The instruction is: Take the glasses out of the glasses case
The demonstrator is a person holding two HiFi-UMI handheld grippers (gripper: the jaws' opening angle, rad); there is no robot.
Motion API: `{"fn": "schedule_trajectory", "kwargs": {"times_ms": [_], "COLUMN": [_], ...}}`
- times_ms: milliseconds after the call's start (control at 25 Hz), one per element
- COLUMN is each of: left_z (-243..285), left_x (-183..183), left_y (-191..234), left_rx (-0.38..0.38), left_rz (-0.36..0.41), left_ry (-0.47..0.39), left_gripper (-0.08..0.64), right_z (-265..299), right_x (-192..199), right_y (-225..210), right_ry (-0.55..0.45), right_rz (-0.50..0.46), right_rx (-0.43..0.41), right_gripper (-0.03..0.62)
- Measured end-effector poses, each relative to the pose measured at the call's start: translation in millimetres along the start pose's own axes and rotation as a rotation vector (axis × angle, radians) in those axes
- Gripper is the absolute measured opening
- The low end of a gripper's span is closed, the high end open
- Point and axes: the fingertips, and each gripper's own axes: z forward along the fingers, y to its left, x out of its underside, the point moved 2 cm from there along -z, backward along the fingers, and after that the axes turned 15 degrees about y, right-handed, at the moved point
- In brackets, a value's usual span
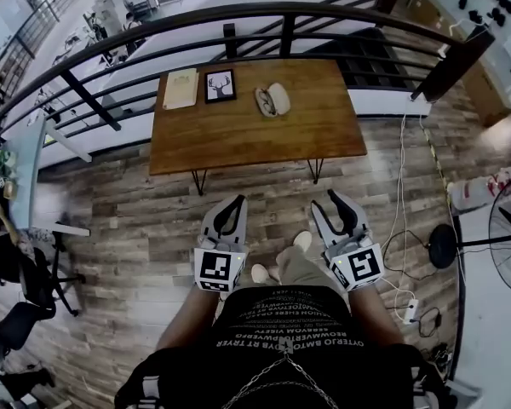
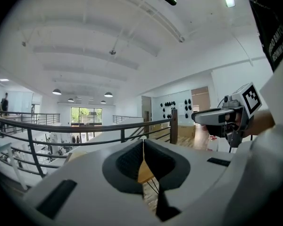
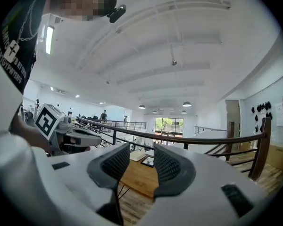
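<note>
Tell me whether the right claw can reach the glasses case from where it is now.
Probably not yet. The right claw stands open but short of the wooden table, with floor between; the glasses case lies on the far half. Nothing blocks the way.

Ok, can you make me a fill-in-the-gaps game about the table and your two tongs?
1. The glasses case on the wooden table lies ____.
2. Between the cream pad and the case sits a framed ____.
3. The left tongs are ____.
4. The right tongs are ____, with nothing between them.
Missing words: open; picture; shut; open.
</note>
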Motion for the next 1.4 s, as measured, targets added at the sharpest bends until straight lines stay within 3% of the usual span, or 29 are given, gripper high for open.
{"fn": "schedule_trajectory", "kwargs": {"times_ms": [480, 1400], "left_z": [15.4, 68.8], "left_x": [-10.8, -21.7], "left_y": [19.0, 36.6], "left_rx": [-0.063, -0.081], "left_rz": [-0.021, -0.049], "left_ry": [0.003, 0.049], "left_gripper": [0.029, 0.029], "right_z": [33.7, 85.8], "right_x": [-7.9, -9.6], "right_y": [-14.1, -56.8], "right_ry": [-0.003, 0.022], "right_rz": [0.0, 0.015], "right_rx": [-0.05, -0.089], "right_gripper": [0.149, 0.149]}}
